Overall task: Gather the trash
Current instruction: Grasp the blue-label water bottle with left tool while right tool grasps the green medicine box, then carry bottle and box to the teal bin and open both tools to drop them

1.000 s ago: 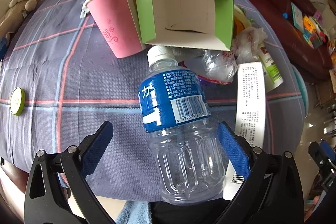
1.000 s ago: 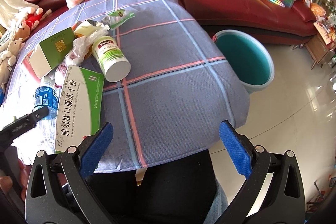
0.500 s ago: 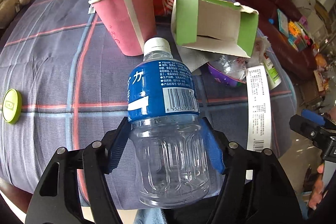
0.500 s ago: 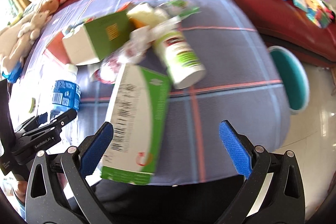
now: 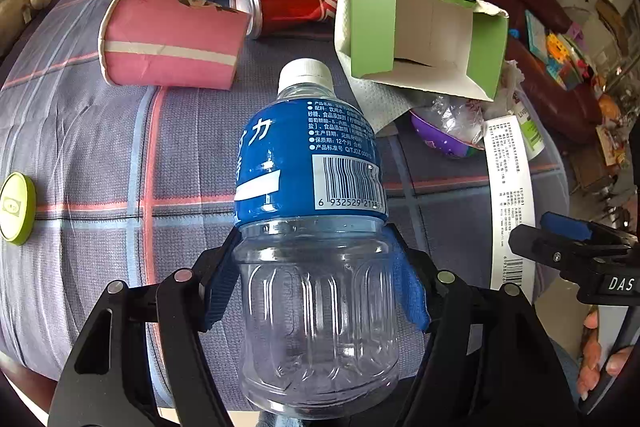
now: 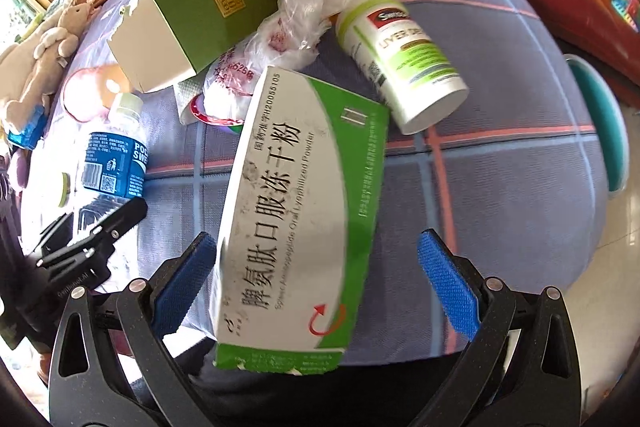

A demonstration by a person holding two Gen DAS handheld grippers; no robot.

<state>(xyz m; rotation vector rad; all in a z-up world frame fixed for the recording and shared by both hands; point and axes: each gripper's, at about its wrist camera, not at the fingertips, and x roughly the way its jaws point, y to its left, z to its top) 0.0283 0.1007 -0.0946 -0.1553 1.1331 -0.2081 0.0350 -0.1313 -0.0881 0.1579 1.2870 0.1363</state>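
Observation:
My left gripper (image 5: 316,287) is shut on an empty clear plastic bottle (image 5: 316,227) with a blue label and white cap, gripping its lower body; the bottle (image 6: 114,163) also shows at the left of the right wrist view. My right gripper (image 6: 316,279) is open, its blue pads on either side of the near end of a white-and-green medicine box (image 6: 296,219) lying on the table. The left pad is close to the box; the right pad stands well clear. The right gripper's tip (image 5: 568,251) shows at the right of the left wrist view.
On the plaid tablecloth (image 5: 80,147) lie a pink paper cup (image 5: 168,47), a red can (image 5: 288,3), an open green carton (image 5: 420,39), crumpled plastic wrap (image 6: 296,23), a white supplement bottle (image 6: 400,59) and a green lid (image 5: 16,207). A teal bin (image 6: 604,123) stands at the right.
My left gripper closed onto the bottle and lifted it a little. My right gripper swung left and moved in over the medicine box, staying open.

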